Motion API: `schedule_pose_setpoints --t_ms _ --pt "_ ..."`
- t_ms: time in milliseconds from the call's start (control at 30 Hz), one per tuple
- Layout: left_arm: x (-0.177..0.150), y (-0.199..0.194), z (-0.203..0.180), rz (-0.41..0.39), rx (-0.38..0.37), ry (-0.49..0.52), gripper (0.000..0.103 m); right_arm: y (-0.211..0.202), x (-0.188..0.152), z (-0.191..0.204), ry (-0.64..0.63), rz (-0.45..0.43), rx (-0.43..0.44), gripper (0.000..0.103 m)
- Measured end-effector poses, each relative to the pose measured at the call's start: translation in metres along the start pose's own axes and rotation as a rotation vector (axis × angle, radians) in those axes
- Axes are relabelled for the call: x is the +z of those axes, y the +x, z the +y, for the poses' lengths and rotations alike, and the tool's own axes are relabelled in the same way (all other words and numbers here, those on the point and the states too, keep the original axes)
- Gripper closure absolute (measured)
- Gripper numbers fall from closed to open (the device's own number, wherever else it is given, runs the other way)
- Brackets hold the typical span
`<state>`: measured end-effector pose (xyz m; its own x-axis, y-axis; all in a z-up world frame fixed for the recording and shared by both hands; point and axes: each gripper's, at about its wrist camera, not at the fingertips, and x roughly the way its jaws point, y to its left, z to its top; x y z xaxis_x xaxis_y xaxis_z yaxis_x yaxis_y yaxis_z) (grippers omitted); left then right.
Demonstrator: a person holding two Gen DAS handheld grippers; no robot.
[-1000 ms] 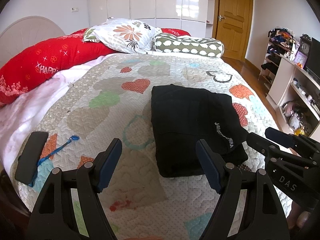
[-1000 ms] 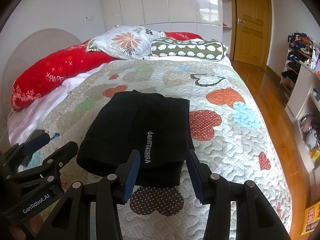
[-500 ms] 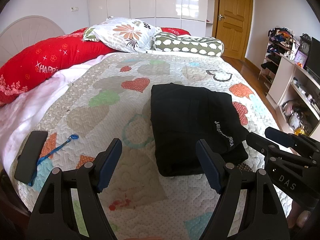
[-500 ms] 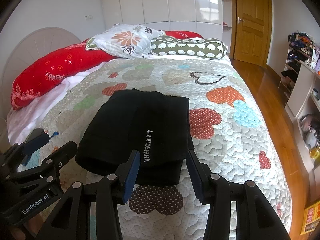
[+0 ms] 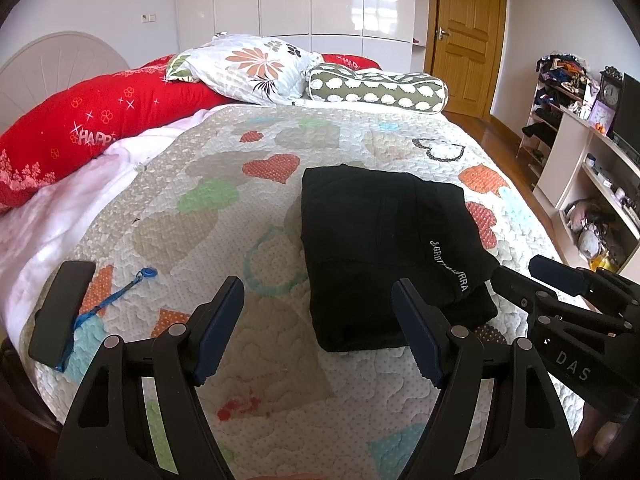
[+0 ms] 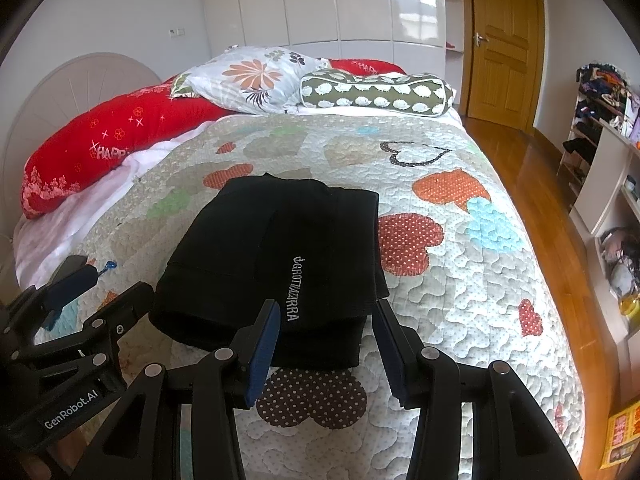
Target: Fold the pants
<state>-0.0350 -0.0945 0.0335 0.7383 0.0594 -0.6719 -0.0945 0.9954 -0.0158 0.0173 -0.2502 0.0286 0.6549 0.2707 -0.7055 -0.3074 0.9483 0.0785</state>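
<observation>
Between our left tongs (image 5: 318,320) nothing but quilt (image 5: 276,364): jaws spread wide, released, hovering above the bed near its foot edge. Our right tongs (image 6: 326,340) are parted too, narrower, with no cloth between the pads, so also released. Nothing has changed over the last second: both tongs sit where they were, same opening, same downward tilt, and the pants (image 5: 384,252) have not shifted. We read that as the fold being finished, or nearly; we are just holding off the garment. The pants lie as a compact black rectangle in several layers on the quilt, white lettering on the top layer, lower layers sticking out a little at the near edge. Relative to the tongs: in the left view the bundle sits ahead and right of the gap, its near left corner just beyond the right finger (image 5: 416,332). In the right view the pants (image 6: 280,260) lie straight ahead, the near edge just past the fingertips and apart from them. Further out, left of the left tongs, a dark flat device (image 5: 62,316) with a blue strap (image 5: 112,296) lies near the bed edge, well clear of the pants.
</observation>
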Motion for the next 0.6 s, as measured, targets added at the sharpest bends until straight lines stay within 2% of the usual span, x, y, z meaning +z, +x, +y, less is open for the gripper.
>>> schedule_pose_setpoints --t_ms 600 --pt "-0.0036 0.0004 -0.0009 0.004 0.000 0.001 0.026 0.0008 -0.0018 0.0001 -0.001 0.003 -0.002 0.057"
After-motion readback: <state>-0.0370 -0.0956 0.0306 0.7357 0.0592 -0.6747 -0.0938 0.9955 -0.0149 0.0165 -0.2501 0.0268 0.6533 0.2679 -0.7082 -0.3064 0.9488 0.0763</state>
